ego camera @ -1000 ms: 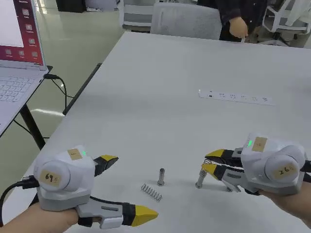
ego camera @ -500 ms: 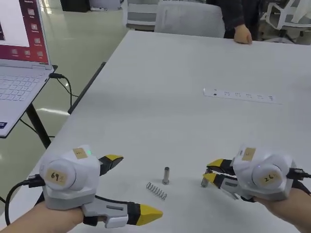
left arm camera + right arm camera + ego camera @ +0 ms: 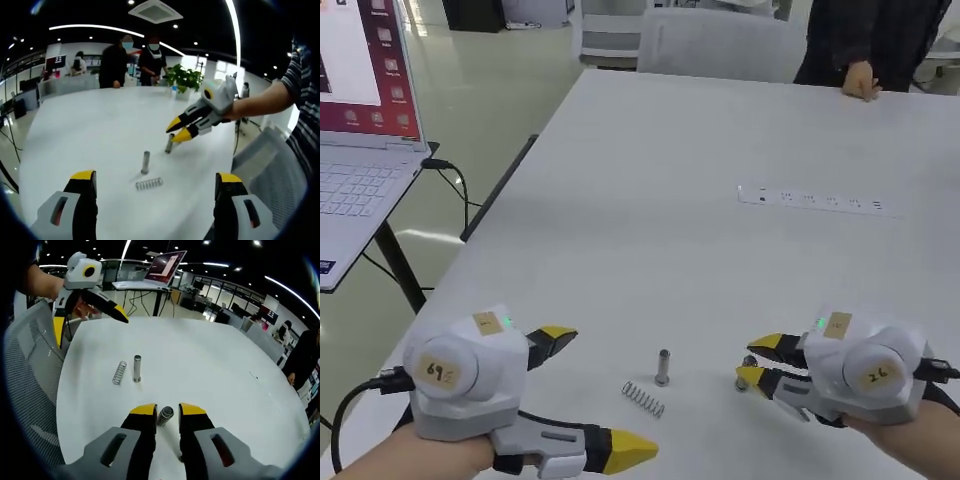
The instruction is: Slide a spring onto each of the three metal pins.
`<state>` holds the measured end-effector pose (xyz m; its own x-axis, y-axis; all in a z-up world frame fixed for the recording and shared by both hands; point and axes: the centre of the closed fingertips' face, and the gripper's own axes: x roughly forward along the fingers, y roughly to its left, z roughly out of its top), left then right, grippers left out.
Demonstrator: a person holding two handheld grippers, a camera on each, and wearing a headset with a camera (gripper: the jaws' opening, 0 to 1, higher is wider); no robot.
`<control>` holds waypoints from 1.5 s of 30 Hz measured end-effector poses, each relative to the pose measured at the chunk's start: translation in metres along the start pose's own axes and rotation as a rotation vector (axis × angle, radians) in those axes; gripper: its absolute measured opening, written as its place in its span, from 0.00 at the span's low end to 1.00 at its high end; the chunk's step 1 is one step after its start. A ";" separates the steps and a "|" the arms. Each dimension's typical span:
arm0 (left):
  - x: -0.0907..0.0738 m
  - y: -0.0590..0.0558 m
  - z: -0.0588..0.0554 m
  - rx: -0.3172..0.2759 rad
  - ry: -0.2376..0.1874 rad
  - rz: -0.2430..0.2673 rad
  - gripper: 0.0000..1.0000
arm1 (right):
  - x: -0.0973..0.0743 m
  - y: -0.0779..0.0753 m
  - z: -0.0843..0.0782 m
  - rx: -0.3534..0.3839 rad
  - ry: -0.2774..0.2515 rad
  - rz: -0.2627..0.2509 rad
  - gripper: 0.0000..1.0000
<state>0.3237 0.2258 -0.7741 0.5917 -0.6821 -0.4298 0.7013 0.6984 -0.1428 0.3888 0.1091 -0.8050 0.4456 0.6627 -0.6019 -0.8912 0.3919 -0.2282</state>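
The left gripper [image 3: 592, 392] is held low over the table's [image 3: 720, 250] near edge, jaws spread wide. Ahead of it a bare pin [image 3: 663, 366] stands upright, with a loose spring [image 3: 643, 398] lying just beside it. The right gripper [image 3: 757, 362] points inward, its jaws narrowed either side of a spring-bearing pin [image 3: 165, 414]. Whether they grip it cannot be told.

We see our left gripper [image 3: 156, 176] with its jaws spread wide over the white table [image 3: 75, 125]. Ahead of them lies a spring [image 3: 149, 183], just beside an upright pin [image 3: 145, 162]. Farther off, the right gripper [image 3: 173, 135] reaches in, its yellow tips slightly parted at a second pin [image 3: 169, 144].
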 end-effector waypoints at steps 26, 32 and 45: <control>0.000 -0.001 0.007 0.003 -0.007 -0.015 0.95 | -0.060 0.012 -0.029 0.212 -0.057 -0.053 0.16; -0.002 -0.003 0.002 -0.006 -0.003 -0.012 0.95 | -0.059 0.024 -0.036 0.214 -0.031 -0.027 0.16; -0.005 -0.003 -0.004 -0.016 0.004 -0.007 0.94 | -0.047 0.035 -0.025 0.210 -0.034 0.007 0.16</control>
<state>0.3170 0.2282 -0.7745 0.5850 -0.6864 -0.4320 0.6992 0.6968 -0.1601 0.3344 0.0759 -0.8040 0.4448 0.6861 -0.5757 -0.8589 0.5089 -0.0573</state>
